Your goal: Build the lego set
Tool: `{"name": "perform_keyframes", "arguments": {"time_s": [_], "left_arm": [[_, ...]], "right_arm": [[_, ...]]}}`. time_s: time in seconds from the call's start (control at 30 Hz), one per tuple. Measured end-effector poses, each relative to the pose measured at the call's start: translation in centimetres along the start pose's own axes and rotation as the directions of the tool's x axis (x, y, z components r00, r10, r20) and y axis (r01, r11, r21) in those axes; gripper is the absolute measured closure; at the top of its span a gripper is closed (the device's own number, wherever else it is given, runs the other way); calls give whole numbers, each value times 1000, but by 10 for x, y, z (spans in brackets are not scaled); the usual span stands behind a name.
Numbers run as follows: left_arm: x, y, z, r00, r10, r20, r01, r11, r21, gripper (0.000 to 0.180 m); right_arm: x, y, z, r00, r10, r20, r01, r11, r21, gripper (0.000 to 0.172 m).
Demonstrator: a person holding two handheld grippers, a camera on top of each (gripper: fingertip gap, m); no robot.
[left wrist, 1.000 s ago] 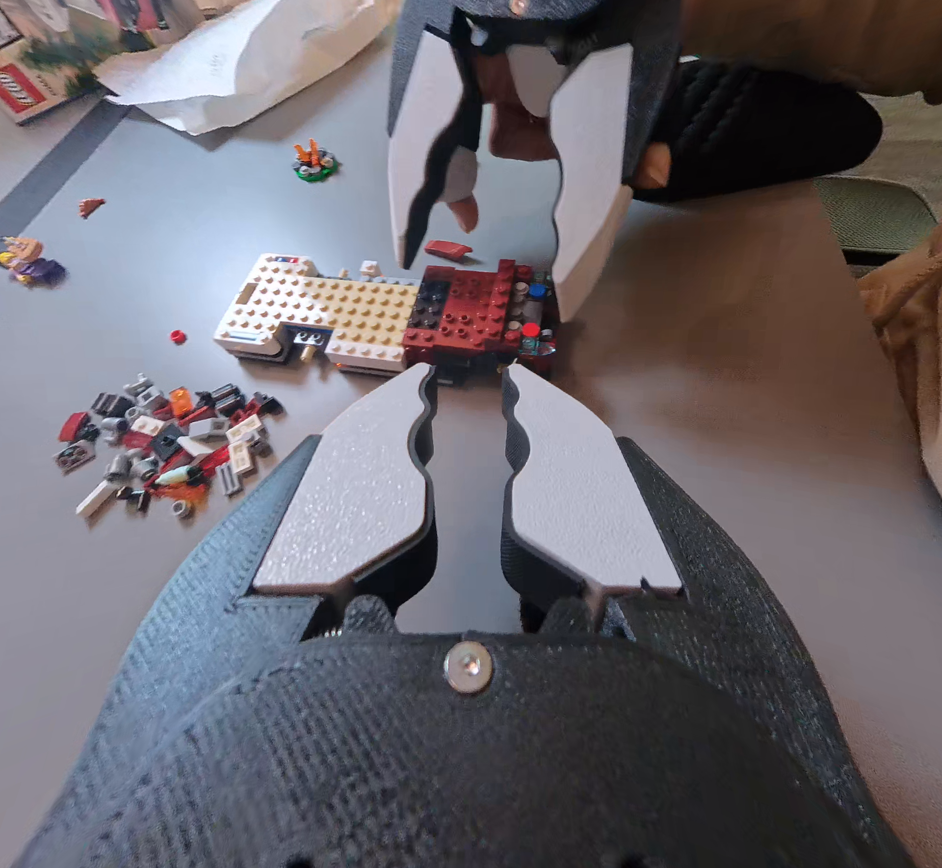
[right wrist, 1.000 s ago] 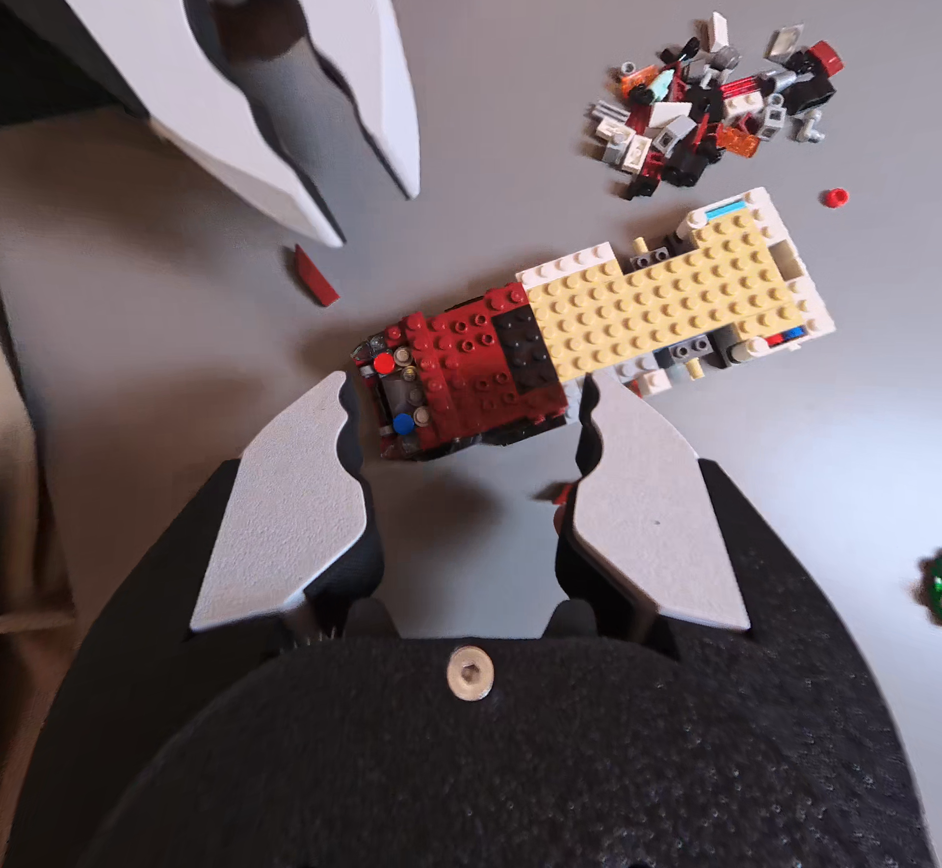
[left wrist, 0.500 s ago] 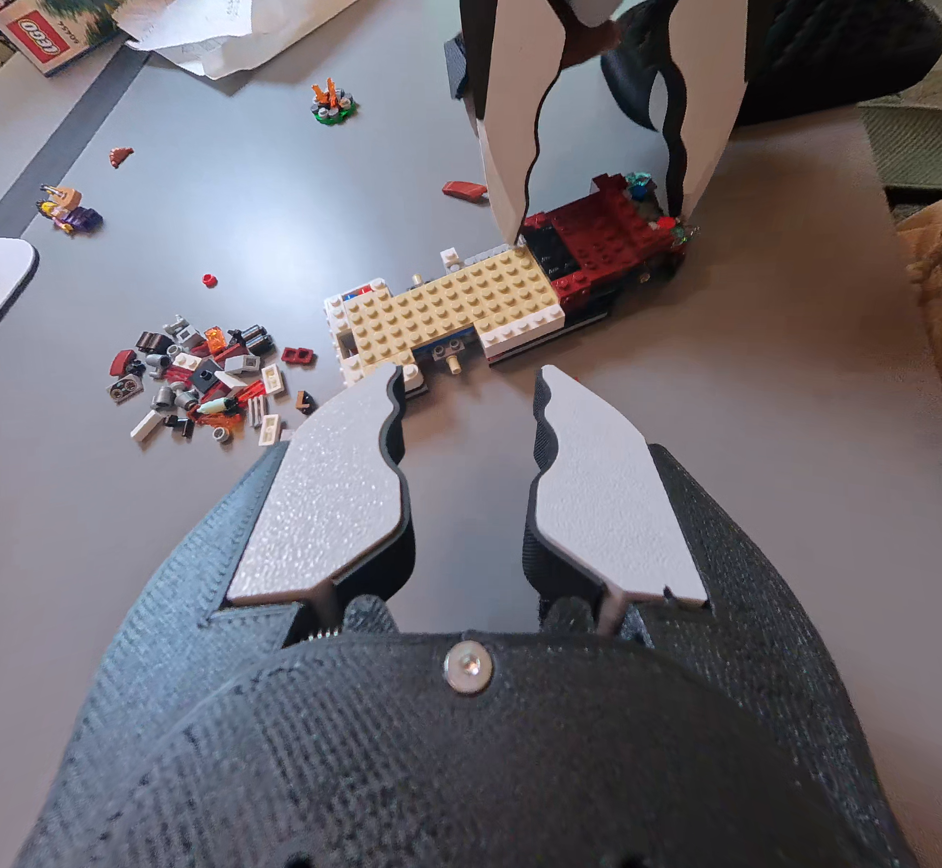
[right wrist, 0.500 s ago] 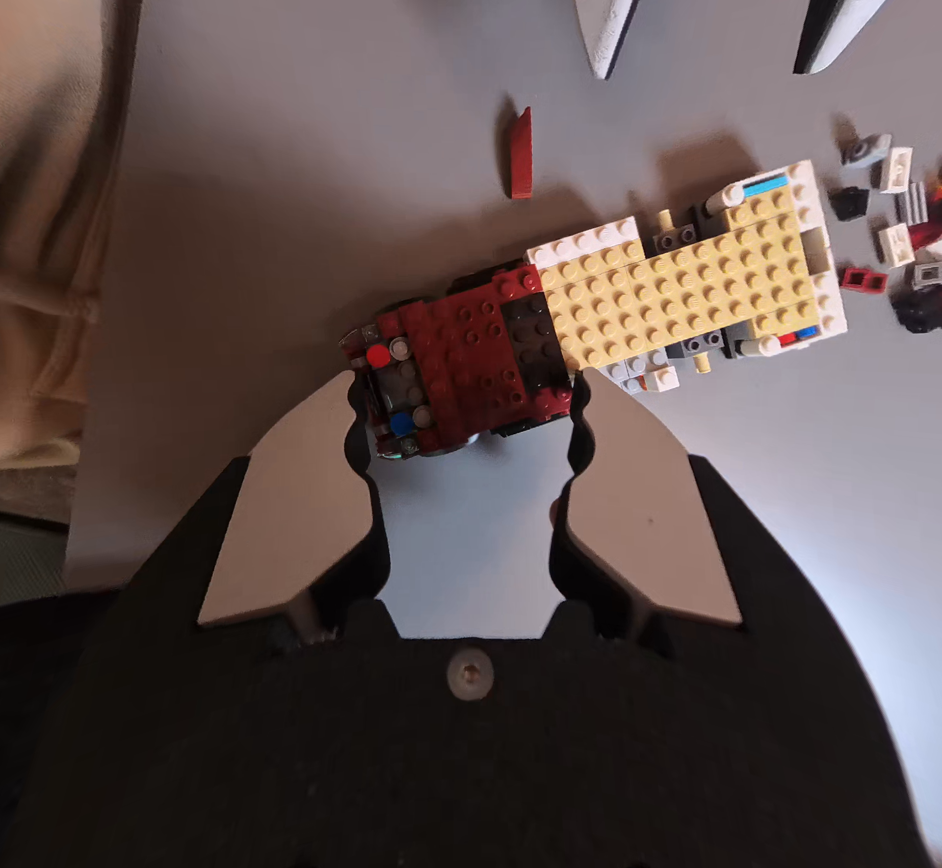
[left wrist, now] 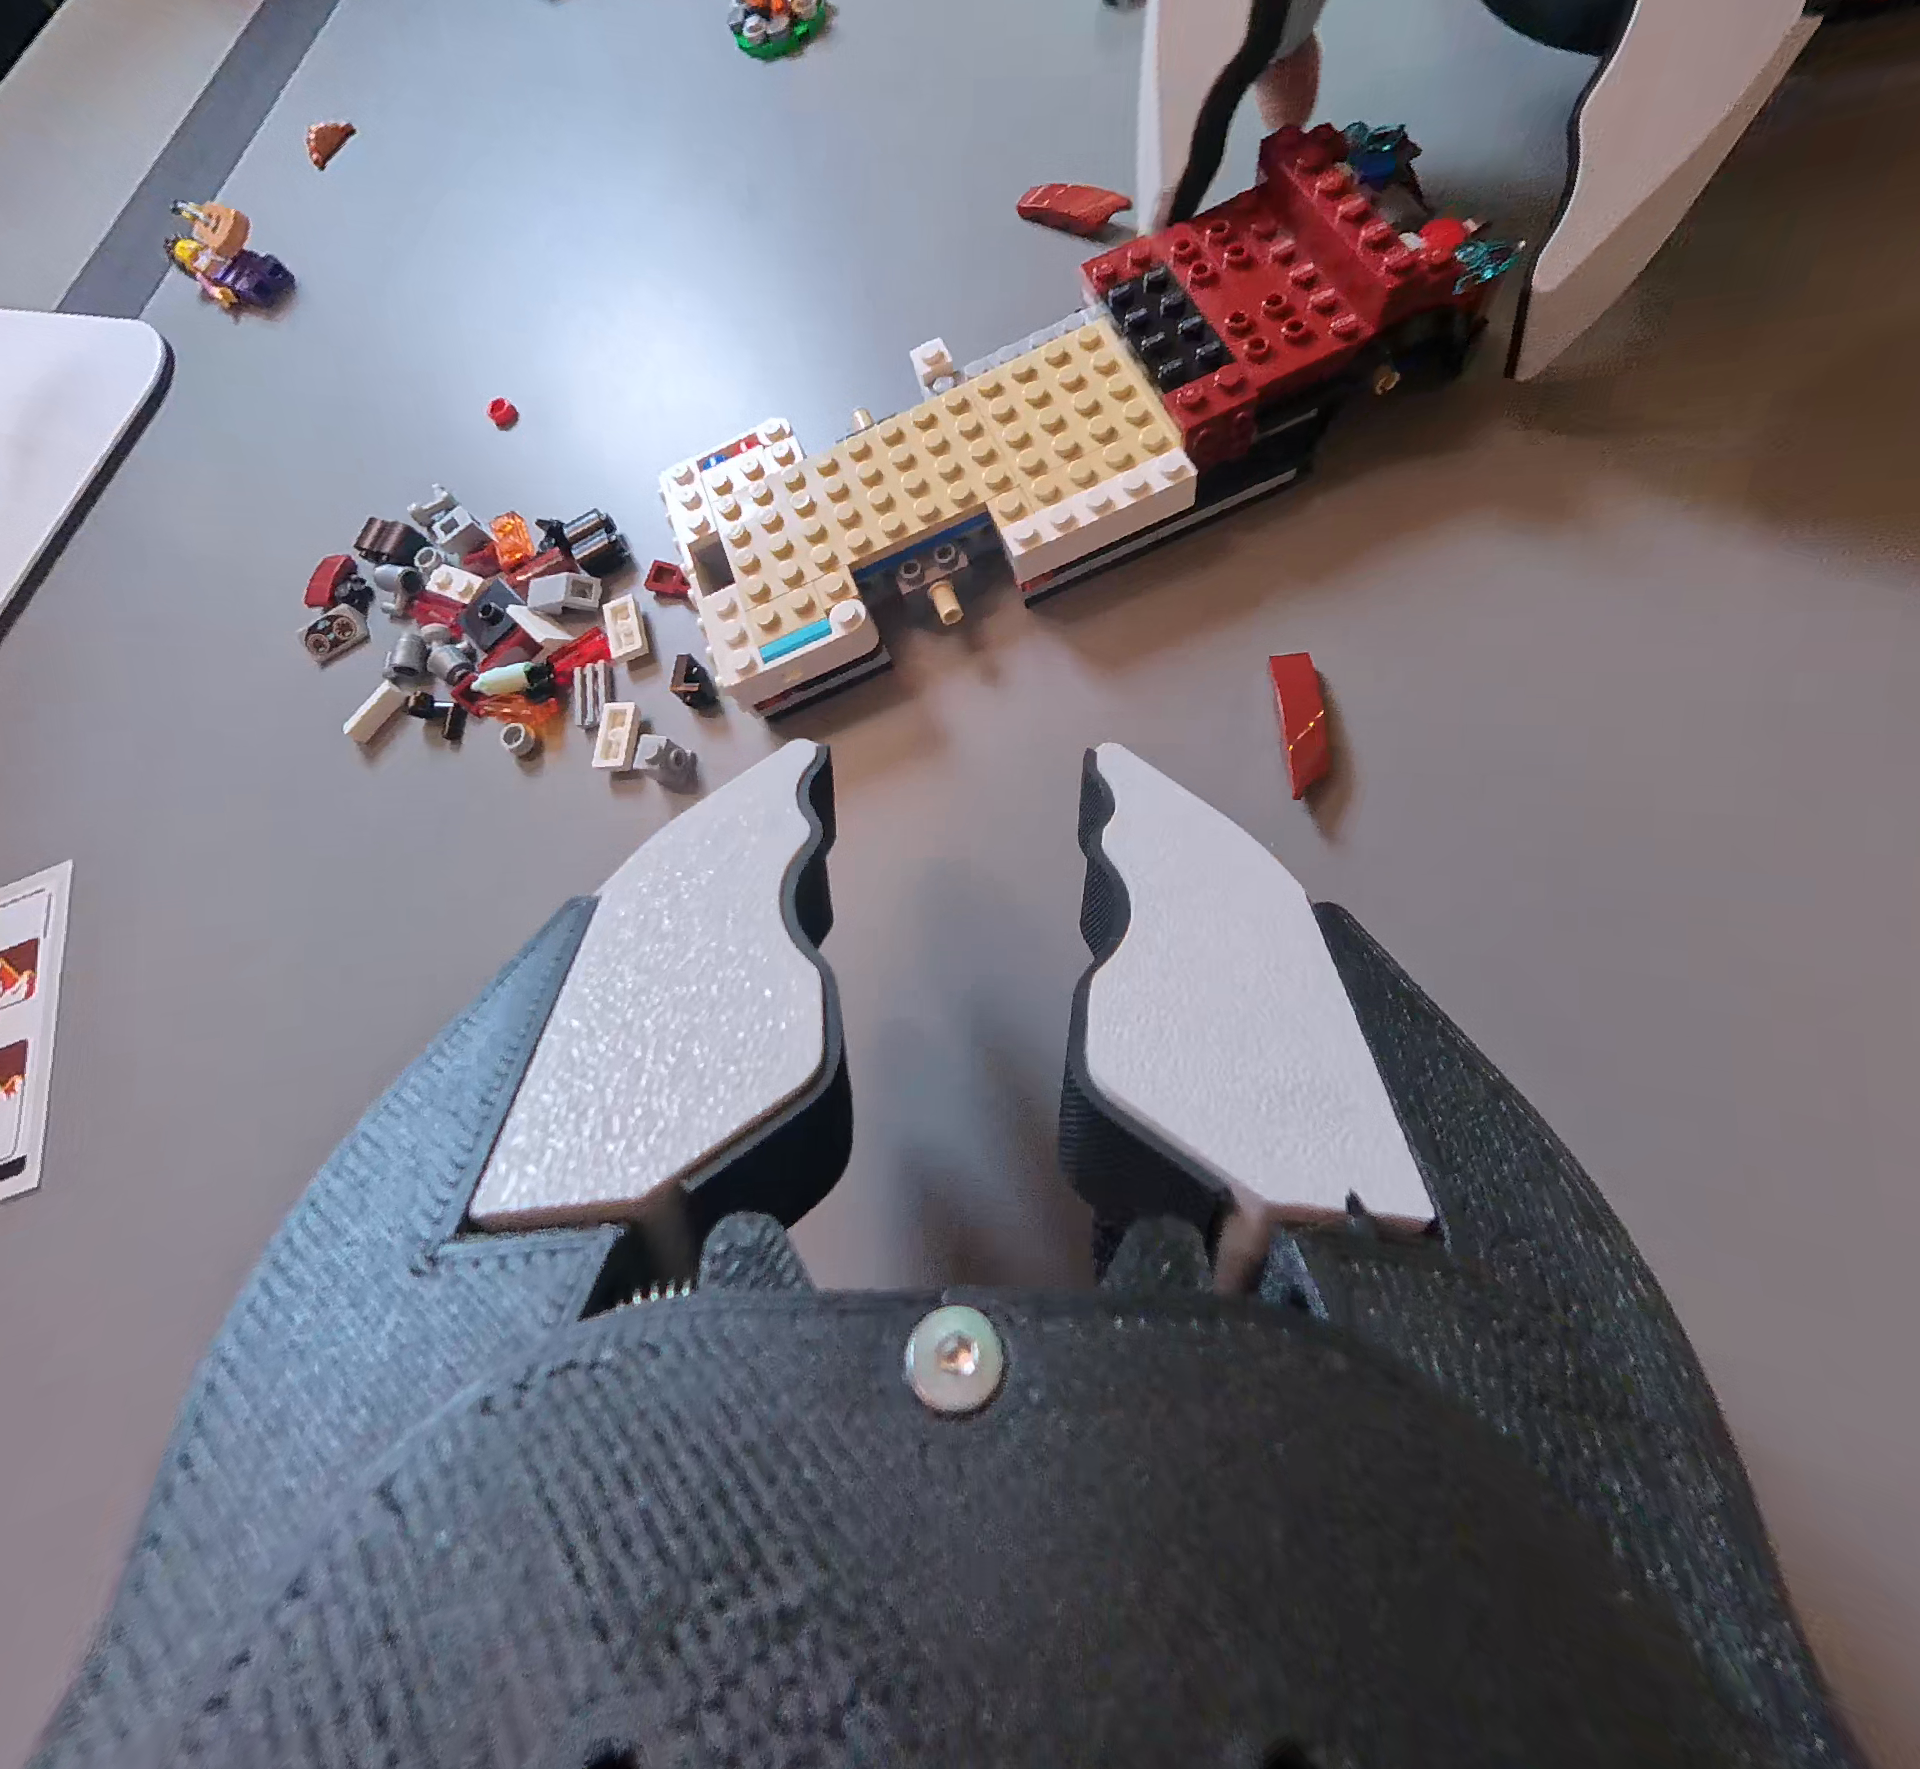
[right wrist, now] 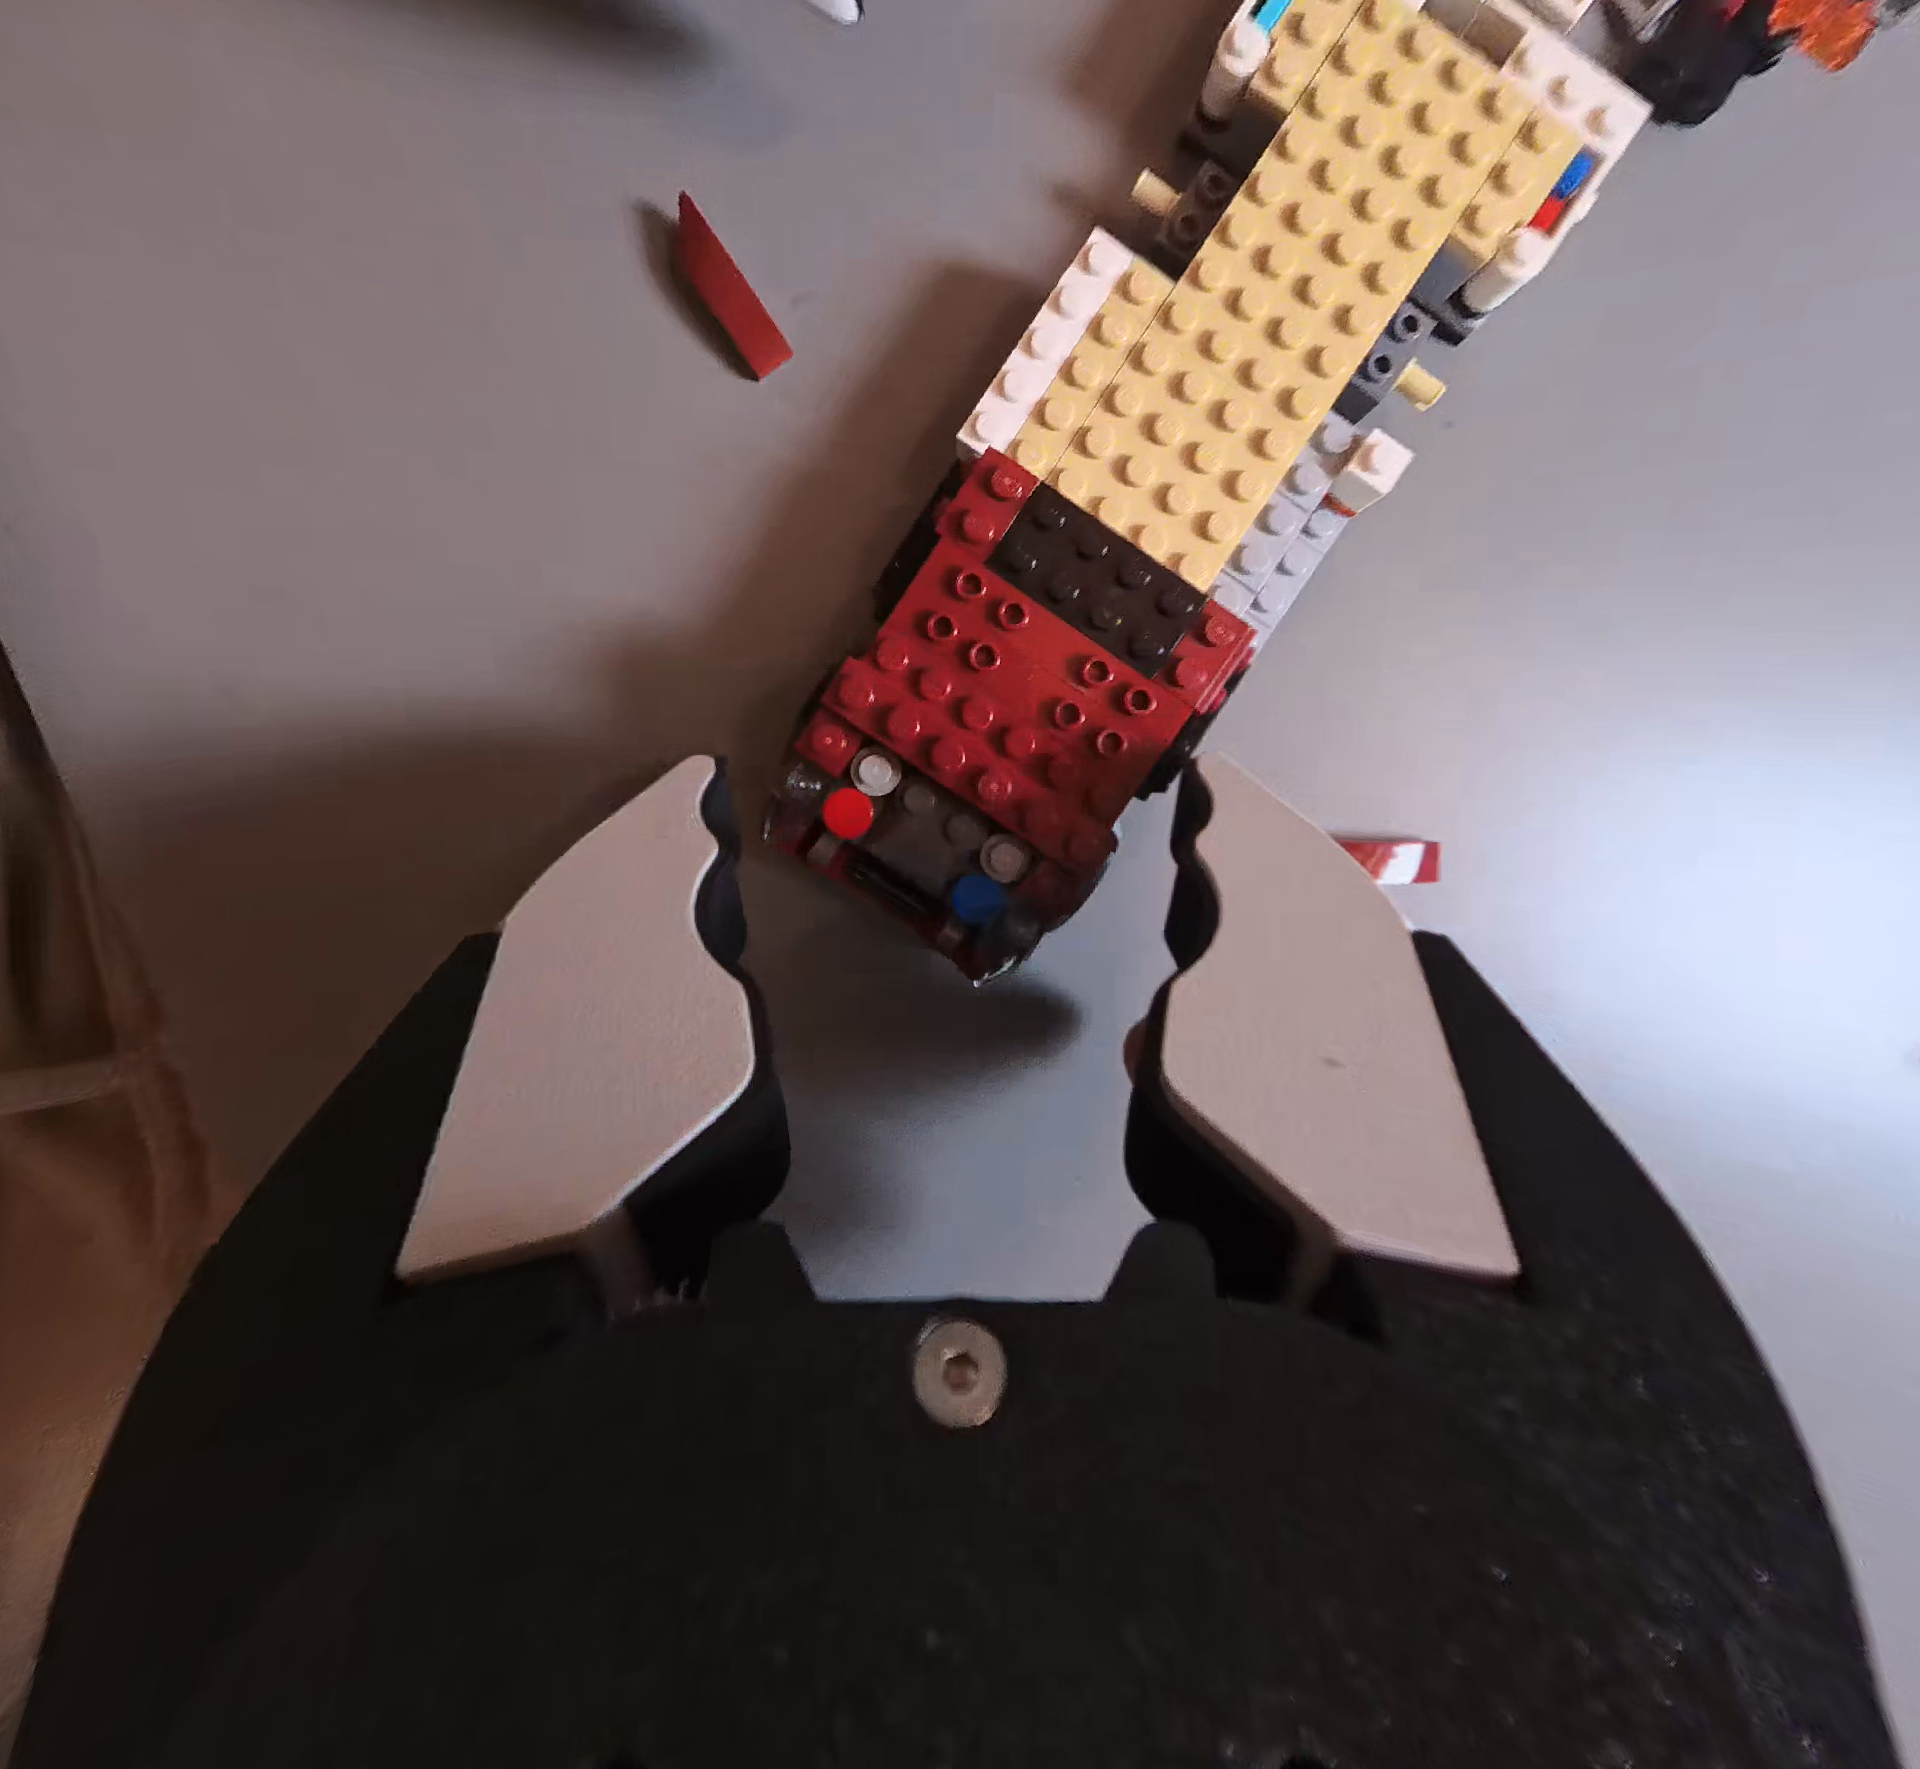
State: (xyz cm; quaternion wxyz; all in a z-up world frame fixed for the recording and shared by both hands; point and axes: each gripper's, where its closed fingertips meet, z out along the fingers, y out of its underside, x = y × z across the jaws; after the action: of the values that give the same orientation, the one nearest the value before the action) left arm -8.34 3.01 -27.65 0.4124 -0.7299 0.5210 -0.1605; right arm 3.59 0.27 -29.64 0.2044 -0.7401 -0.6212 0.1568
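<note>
The brick model (right wrist: 1174, 514) has swung round since a second ago, dark red end now between the right gripper (right wrist: 951, 789) fingers (spread, not pressing). The left gripper (left wrist: 956, 763) has widened, bare, hovering just short of the model's white end.

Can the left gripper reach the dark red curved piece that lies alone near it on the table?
Probably yes. The left gripper has open, empty jaws, and only bare table separates it from the dark red curved piece.
</note>
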Motion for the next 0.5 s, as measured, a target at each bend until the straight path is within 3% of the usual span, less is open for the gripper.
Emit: {"name": "perform_keyframes", "arguments": {"time_s": [0.23, 0.5], "left_arm": [[-21, 14, -1, 995, -58, 80, 62, 997, -47, 138], [-33, 3, -16, 991, -76, 114, 74, 997, 16, 138]], "right_arm": [[-14, 10, -5, 999, -30, -20, 30, 999, -28, 98], [-27, -20, 11, 991, -125, 36, 125, 992, 23, 99]]}}
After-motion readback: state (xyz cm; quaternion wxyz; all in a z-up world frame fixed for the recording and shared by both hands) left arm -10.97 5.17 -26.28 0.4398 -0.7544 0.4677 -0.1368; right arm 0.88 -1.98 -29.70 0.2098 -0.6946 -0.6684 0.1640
